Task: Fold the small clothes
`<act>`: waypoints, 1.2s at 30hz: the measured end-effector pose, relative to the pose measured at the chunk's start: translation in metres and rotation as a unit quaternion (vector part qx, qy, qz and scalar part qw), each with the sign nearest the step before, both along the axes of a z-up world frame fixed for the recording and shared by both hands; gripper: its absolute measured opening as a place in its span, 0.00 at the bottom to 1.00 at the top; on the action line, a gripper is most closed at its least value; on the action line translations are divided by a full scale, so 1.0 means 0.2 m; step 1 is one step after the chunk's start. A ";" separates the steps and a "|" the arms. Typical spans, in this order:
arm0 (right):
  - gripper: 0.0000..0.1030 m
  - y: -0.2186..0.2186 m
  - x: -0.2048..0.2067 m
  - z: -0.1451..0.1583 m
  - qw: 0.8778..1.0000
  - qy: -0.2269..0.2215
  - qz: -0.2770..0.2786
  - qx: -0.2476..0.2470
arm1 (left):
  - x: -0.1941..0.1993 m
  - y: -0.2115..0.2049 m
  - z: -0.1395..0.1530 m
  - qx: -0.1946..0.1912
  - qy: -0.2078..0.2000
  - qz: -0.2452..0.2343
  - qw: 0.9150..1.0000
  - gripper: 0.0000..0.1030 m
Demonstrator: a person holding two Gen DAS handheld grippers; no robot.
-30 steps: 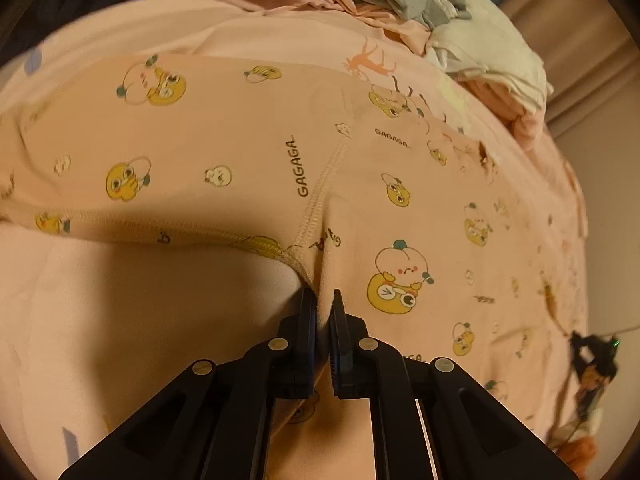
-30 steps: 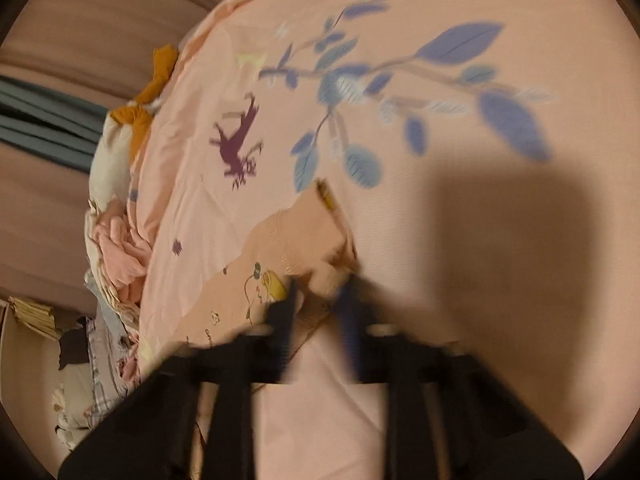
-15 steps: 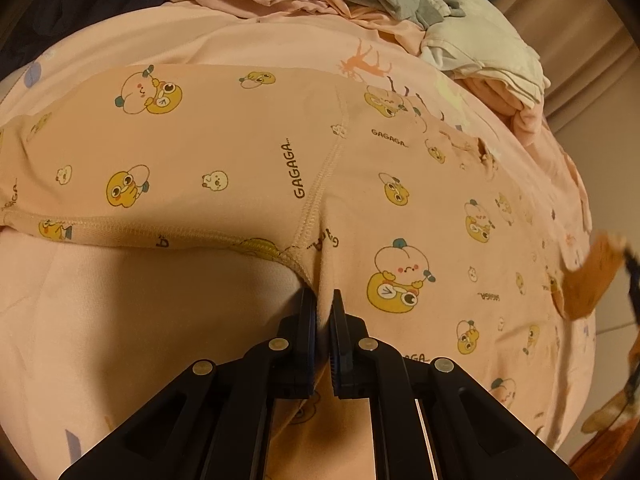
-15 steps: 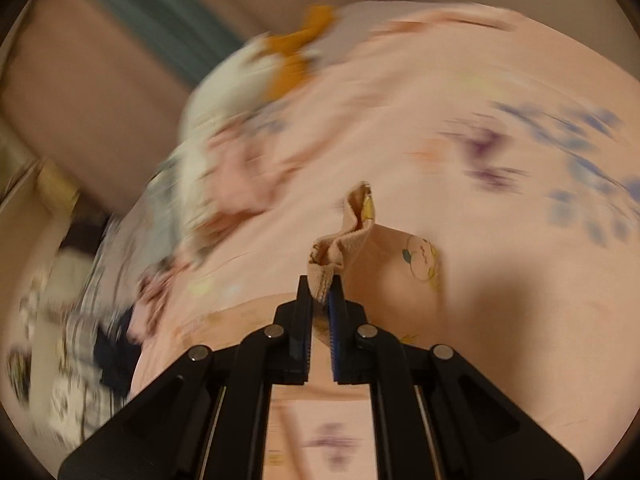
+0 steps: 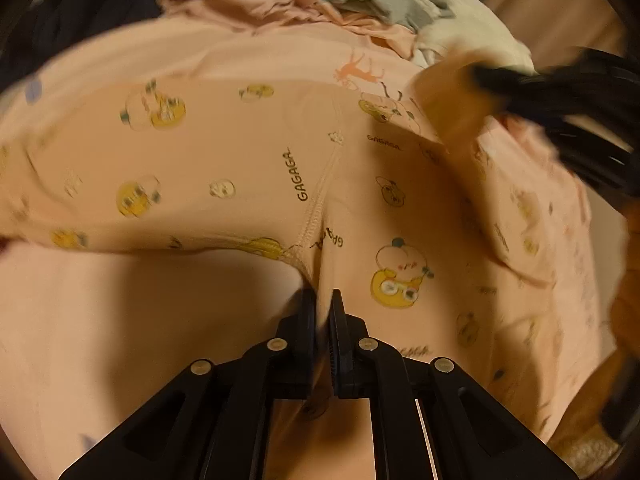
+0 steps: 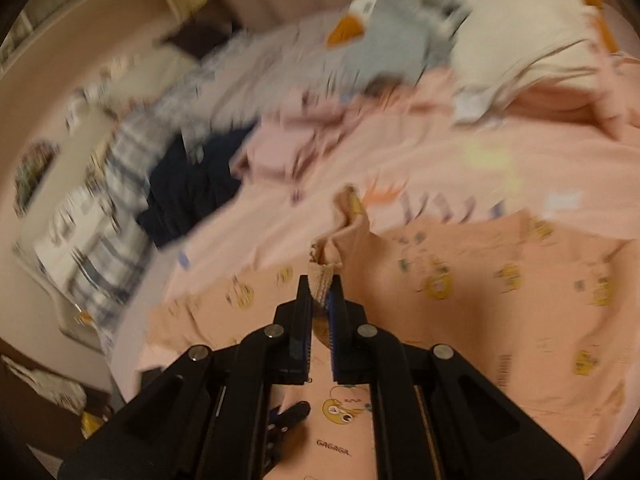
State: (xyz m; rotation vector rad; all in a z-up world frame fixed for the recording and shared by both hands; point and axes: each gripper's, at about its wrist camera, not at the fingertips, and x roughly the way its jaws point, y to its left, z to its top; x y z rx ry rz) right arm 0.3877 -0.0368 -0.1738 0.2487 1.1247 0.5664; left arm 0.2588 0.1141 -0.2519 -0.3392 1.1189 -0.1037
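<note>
Left claw (image 5: 323, 300) clenched on the pants (image 5: 240, 168) at the crotch seam; right claw (image 6: 320, 292), jaws opening, with a cuff (image 6: 322, 276) between them, above the bed (image 6: 440, 148).

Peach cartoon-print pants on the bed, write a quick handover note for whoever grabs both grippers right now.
Left gripper: shut on the peach pants at the crotch seam, pinning them to the pink bedsheet.
Right gripper: ribbed cuff of one leg between its jaws, which are opening.
Done: that leg is carried over the pants.
Left: drop the cuff, smooth, finish folding. Unfolded clothes pile waits at the far side.
</note>
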 end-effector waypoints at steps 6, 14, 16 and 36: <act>0.53 -0.08 -0.08 -0.04 0.997 -0.018 0.029 -0.071 | -0.06 0.07 0.23 0.028 -0.038 0.008 0.999 0.19; 0.54 -0.65 -0.15 0.12 0.991 -0.054 -0.072 -0.101 | 0.13 -0.06 0.47 -0.019 -0.137 -0.012 0.990 0.44; 0.55 -0.79 -0.19 0.10 0.984 -0.063 -0.092 -0.135 | 0.25 -0.15 0.42 -0.012 -0.115 -0.012 0.993 0.31; 0.16 -1.20 -0.28 -0.38 0.976 0.050 -0.155 -0.144 | 0.32 -0.19 0.00 0.040 -0.015 0.006 0.999 0.12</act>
